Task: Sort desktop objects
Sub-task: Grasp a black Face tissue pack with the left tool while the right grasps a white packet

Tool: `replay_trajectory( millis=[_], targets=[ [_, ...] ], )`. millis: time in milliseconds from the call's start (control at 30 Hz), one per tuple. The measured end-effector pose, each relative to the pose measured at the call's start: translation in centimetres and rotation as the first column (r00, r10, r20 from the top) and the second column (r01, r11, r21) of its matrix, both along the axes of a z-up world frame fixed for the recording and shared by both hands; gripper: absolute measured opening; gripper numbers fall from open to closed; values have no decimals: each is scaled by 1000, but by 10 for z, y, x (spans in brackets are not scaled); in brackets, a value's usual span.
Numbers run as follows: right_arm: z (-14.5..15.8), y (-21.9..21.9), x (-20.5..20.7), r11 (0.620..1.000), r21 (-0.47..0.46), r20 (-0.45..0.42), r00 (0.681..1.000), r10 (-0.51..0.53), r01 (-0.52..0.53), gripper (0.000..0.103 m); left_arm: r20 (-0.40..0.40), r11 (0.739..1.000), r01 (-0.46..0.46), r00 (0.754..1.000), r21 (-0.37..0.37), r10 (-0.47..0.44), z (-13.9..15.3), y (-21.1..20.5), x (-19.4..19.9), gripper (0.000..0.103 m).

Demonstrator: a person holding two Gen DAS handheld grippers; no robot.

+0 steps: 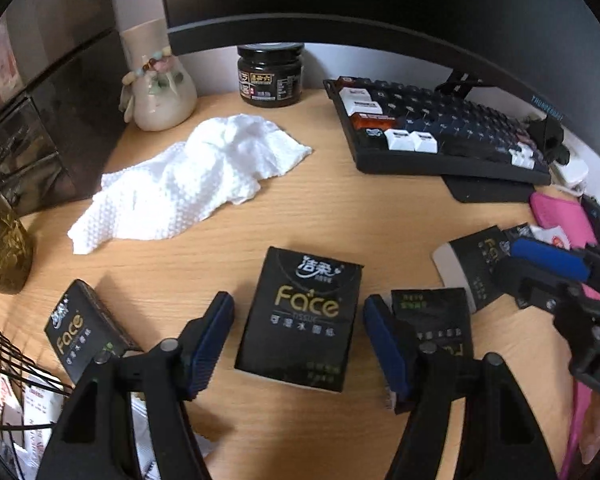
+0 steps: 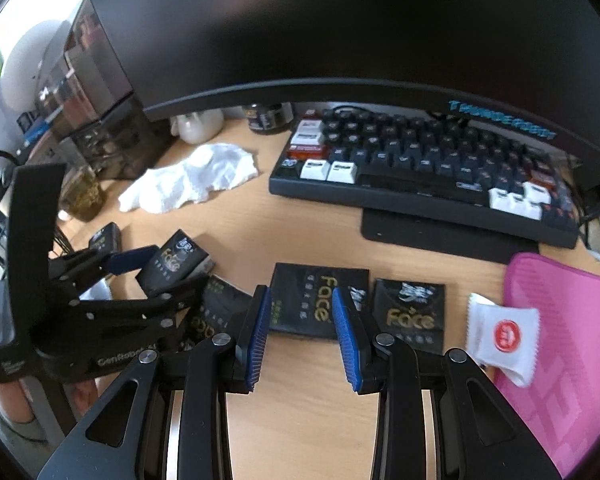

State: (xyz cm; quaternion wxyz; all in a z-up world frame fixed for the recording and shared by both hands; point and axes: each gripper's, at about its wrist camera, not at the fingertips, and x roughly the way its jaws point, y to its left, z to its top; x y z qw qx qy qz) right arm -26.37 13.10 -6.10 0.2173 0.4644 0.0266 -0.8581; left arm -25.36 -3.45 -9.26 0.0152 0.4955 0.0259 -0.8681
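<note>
Several black "Face" tissue packs lie on the wooden desk. My left gripper (image 1: 299,326) is open, its blue pads on either side of one pack (image 1: 300,320) without touching it. More packs lie to its left (image 1: 82,330) and right (image 1: 436,320). My right gripper (image 2: 301,320) is open just in front of a flat pack (image 2: 318,302); another pack (image 2: 410,316) lies to its right. The left gripper also shows in the right wrist view (image 2: 156,272), around a pack (image 2: 176,262).
A crumpled white cloth (image 1: 188,184), a vase (image 1: 158,84), a dark jar (image 1: 270,76), a keyboard (image 1: 432,128) and a monitor stand at the back. A pink pad (image 2: 560,352) and a white sachet (image 2: 504,336) lie right. A wire basket (image 1: 12,368) stands at left.
</note>
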Motion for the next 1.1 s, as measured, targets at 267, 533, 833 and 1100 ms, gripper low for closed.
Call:
replay_trajectory(
  millis=[267,533,833,1100],
  targets=[
    [-10,-8,-12,1000,-1,-11,1000,-20,20,65,-4,1000,3,1000,-12,-3,-3,0,6,52],
    [-15,-26,-18,992,114,-70,997,-42,50,74,-7,1000,1,1000,-10,-1,-4,-1,10,52],
    [-29,-18,-27,982,155,-28,994,-109,112,49,-9,1000,4,1000,-11,-4,-3,-1,12,52],
    [-26,-13,-18,992,81,35,994,-104,101,20,-5,1000,4,1000,5,-4,-3,0,14,52]
  ],
)
